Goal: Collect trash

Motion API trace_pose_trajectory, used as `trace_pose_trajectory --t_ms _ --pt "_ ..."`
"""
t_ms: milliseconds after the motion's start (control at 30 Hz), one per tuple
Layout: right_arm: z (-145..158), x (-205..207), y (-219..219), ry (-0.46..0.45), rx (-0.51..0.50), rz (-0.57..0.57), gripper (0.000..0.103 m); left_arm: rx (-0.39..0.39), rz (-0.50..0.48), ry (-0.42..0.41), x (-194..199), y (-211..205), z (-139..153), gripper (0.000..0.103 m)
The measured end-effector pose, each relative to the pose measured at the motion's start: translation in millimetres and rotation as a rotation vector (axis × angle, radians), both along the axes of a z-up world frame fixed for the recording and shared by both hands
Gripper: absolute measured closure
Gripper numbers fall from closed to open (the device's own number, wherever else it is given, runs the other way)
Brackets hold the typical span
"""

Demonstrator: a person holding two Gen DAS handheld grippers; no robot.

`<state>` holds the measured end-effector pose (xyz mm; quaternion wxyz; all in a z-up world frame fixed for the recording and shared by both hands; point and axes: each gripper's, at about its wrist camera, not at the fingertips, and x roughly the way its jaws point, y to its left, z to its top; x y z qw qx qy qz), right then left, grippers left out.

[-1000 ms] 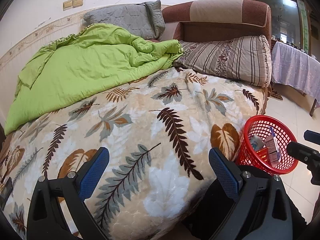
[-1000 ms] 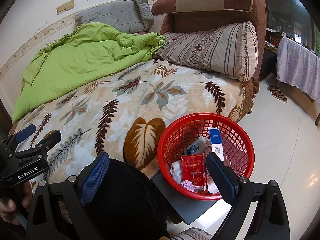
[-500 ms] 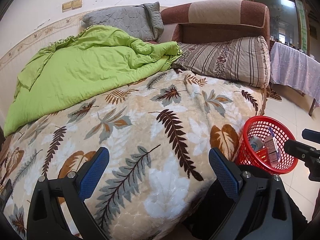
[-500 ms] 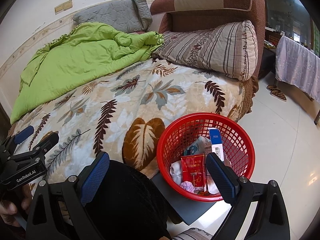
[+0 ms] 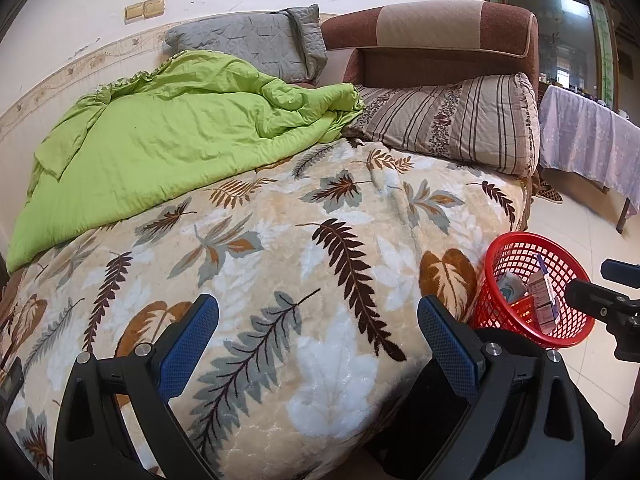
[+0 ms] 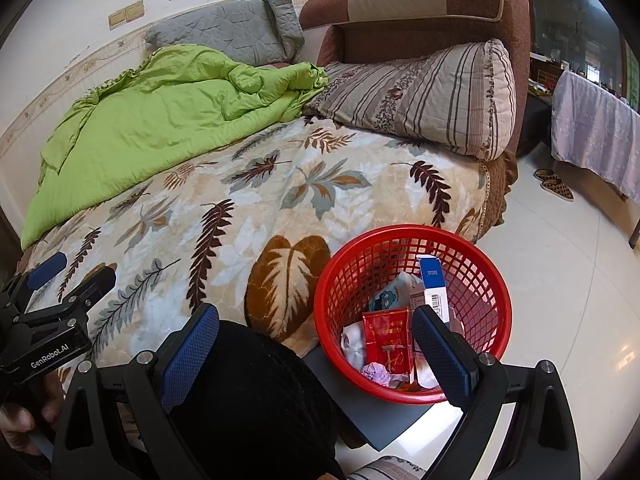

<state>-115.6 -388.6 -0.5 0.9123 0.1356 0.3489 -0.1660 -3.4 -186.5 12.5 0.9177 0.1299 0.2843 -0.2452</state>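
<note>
A red mesh basket (image 6: 486,276) stands on the floor beside the bed, also seen at the right of the left wrist view as the red basket (image 5: 516,252). Inside lie a red packet (image 6: 388,338), a blue-and-white box (image 6: 434,284), a pale wrapper (image 6: 394,290) and crumpled paper (image 6: 354,342). My right gripper (image 6: 316,344) hangs open just in front of the basket, nothing between its fingers. My left gripper (image 5: 318,336) is open over the leaf-patterned blanket (image 5: 280,248), holding nothing. No loose trash shows on the blanket.
A green quilt (image 5: 168,136) lies bunched at the back left. A striped pillow (image 5: 452,124) and grey pillow (image 5: 256,44) rest against a brown headboard (image 5: 440,40). A cloth-covered table (image 6: 600,136) and slippers (image 6: 556,186) stand on the white tiled floor (image 6: 560,280). A black-clothed knee (image 6: 256,392) is below.
Both views have drifted only slightly; the bed and basket sit a little differently in frame. Both grippers stay open and empty.
</note>
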Motion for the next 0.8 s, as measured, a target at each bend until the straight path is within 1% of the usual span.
trace_pose_trajectory --t_ms 800 --pt "-0.8 -0.1 1.1 -0.003 -0.001 -0.003 0.004 -0.002 0.001 0.0 0.9 0.9 -0.8 0.004"
